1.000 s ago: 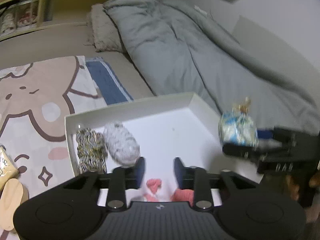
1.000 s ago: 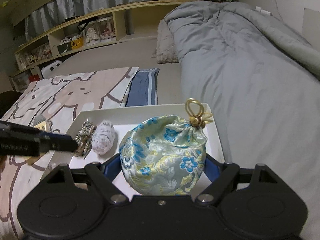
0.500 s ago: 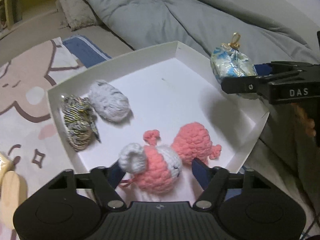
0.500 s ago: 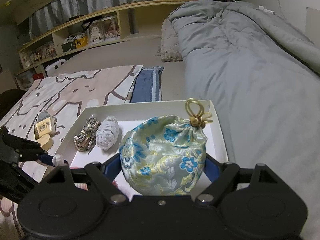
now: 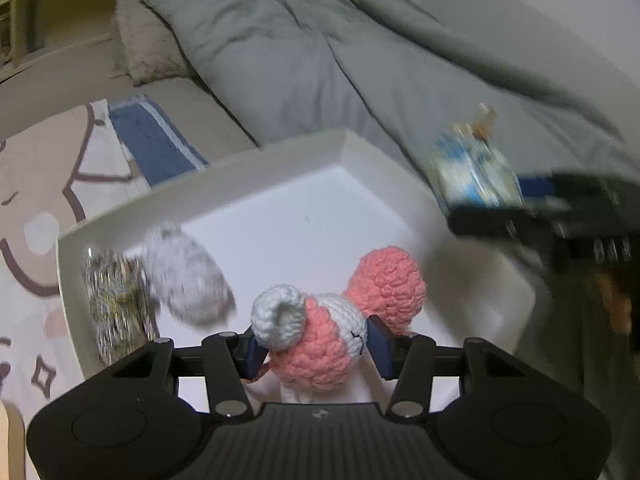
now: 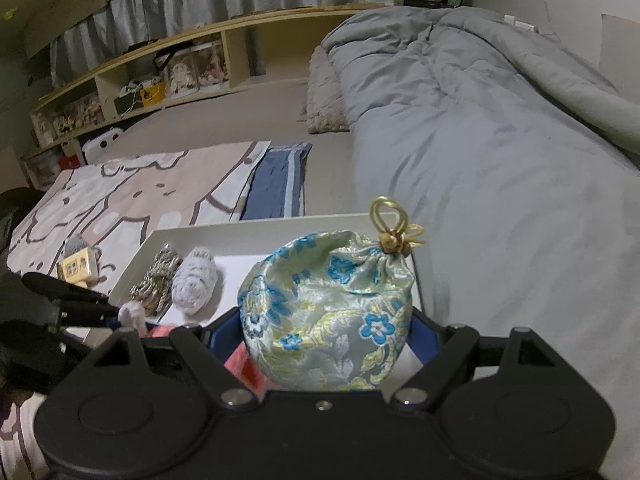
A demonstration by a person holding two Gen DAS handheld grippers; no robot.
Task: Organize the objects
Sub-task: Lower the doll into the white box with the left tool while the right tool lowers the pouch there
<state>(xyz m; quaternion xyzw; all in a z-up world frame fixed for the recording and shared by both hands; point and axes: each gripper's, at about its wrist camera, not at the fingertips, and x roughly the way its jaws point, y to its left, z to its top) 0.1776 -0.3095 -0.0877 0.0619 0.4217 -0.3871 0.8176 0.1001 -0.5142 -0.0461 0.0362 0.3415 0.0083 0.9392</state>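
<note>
My left gripper [image 5: 316, 350] has its jaws against both sides of a pink and white crochet toy [image 5: 320, 340] over the near part of the white tray [image 5: 260, 168]. The toy's pink round end [image 5: 386, 280] points into the tray. My right gripper [image 6: 324, 336] is shut on a blue and yellow brocade drawstring pouch [image 6: 328, 316] with a gold cord, held above the tray's [image 6: 256, 236] right near edge. The pouch also shows, blurred, at the right of the left wrist view [image 5: 472, 176]. A grey crochet piece [image 5: 184, 276] and a metallic braided cord bundle [image 5: 116, 300] lie at the tray's left.
The tray sits on a bed with a bear-print sheet [image 6: 132, 196]. A grey duvet [image 6: 460, 128] lies to the right, a pillow [image 6: 324, 96] behind. A small wooden block and a grey item [image 6: 78, 260] lie left of the tray. Shelves [image 6: 160, 76] stand at the back.
My left gripper went from empty and nearly shut to open around the pink toy, then closed on it. The right gripper kept hold of the pouch, almost still.
</note>
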